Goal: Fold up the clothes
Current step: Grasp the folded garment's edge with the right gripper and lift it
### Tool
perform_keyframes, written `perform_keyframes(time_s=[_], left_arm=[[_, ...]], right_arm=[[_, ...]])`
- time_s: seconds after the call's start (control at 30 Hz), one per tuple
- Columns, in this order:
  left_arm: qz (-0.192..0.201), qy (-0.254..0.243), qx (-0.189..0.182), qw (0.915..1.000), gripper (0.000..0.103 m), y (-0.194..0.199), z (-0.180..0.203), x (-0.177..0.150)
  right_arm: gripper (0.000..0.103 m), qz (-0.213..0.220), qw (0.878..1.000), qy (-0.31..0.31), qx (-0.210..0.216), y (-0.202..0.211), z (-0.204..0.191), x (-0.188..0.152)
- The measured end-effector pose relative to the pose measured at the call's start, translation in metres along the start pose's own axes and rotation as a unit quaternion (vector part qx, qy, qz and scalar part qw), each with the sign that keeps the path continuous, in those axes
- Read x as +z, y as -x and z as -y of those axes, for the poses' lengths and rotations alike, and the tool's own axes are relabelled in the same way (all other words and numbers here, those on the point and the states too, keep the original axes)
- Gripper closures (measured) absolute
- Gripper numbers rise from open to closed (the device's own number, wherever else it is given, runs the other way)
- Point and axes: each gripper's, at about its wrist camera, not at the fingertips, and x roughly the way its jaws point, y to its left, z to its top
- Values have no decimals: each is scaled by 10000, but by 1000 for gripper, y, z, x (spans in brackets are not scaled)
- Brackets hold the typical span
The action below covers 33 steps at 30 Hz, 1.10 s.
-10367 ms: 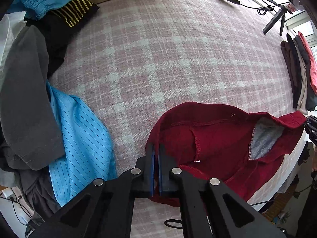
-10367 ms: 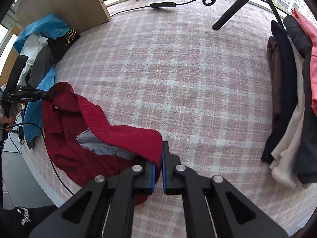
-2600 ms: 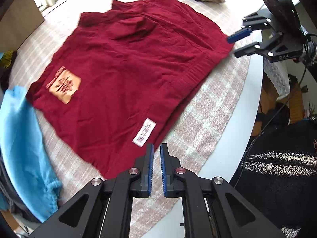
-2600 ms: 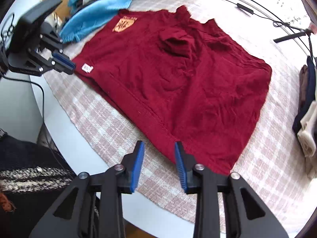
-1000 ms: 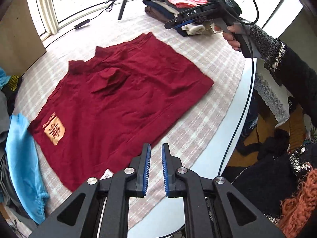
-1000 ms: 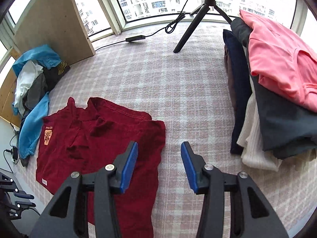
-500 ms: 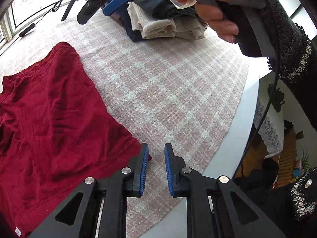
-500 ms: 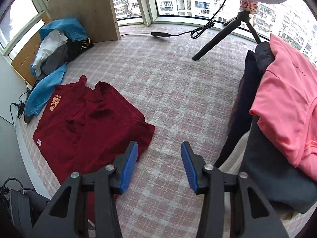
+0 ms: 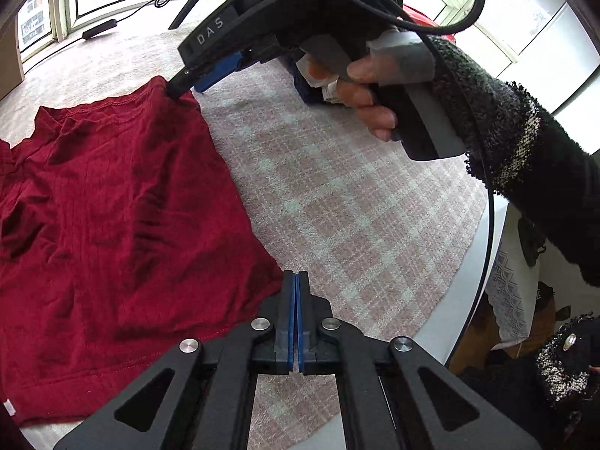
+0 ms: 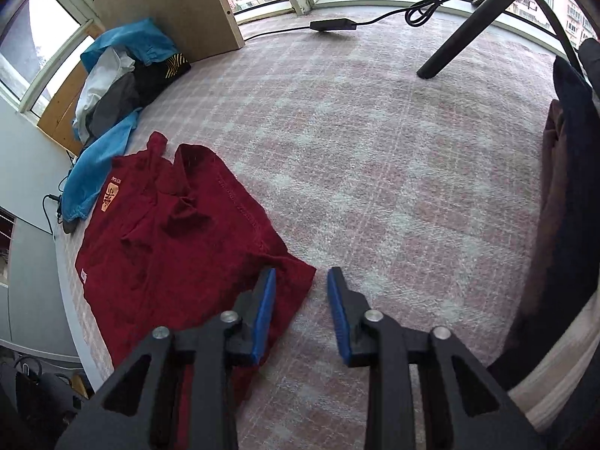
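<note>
Left claw [image 9: 296, 292] closed, right claw [image 10: 301, 292] apparently agape

A: Left gripper [image 9: 296, 281] versus half a second ago? 
B: Its blue pads now meet, with the near right corner of the red shirt [image 9: 112, 206] at them; before, they stood apart just beside that corner.

A: Right gripper [image 10: 301, 281]? 
B: Lower and closer, jaws still wide, now astride the shirt's far right corner [image 10: 300, 268]. The pink garment has left its view.
</note>
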Motion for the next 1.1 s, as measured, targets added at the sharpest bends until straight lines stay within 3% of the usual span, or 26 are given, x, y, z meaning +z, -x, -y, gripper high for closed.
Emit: perform_keyframes(time_s=[0.13, 0.23, 0.3, 0.37, 0.47, 0.6, 0.67, 0.73, 0.9, 0.93, 0.97, 1.0, 1.1], left_arm=[[217, 384, -429, 9981, 103, 22, -14, -6], [193, 380, -360, 9984, 103, 31, -16, -9], [101, 243, -86, 9996, 103, 24, -8, -10], [-16, 63, 151, 9999, 86, 14, 0, -9], [-242, -376, 436, 9980, 76, -7, 14, -10], [-256, -822, 930, 9919, 75, -21, 27, -14], [-201, -743, 905, 9929, 85, -19, 23, -13], [-176, -428, 558, 9974, 97, -15, 11, -11], [125, 230, -215, 9994, 98, 13, -11, -11], [208, 332, -388, 9985, 98, 20, -14, -11], [286, 398, -531, 9974, 98, 26, -16, -12], [357, 443, -660, 9962, 98, 32, -17, -12], [495, 602, -940, 9925, 98, 39, -27, -13]], right_arm=[[100, 297, 9992, 223, -176, 26, -3, 2], [100, 276, 9994, 158, -121, 41, 2, 2], [100, 226, 9993, 157, -237, 39, 4, 1], [100, 144, 9992, 127, -352, 34, 7, 0], [97, -25, 9996, -18, -293, 23, 9, -1], [78, -38, 9995, -161, -273, 21, 13, -5], [74, -15, 9995, -248, -192, 22, 14, -7], [72, -43, 9994, -306, -165, 18, 16, -8], [72, -34, 9989, -460, -46, 5, 15, -9], [75, 15, 9989, -475, 45, 4, 14, -8], [98, 37, 9980, -592, 206, 3, 15, -8], [99, 51, 9965, -738, 388, 3, 17, -8], [99, 353, 9941, -947, 385, 17, 20, -7]])
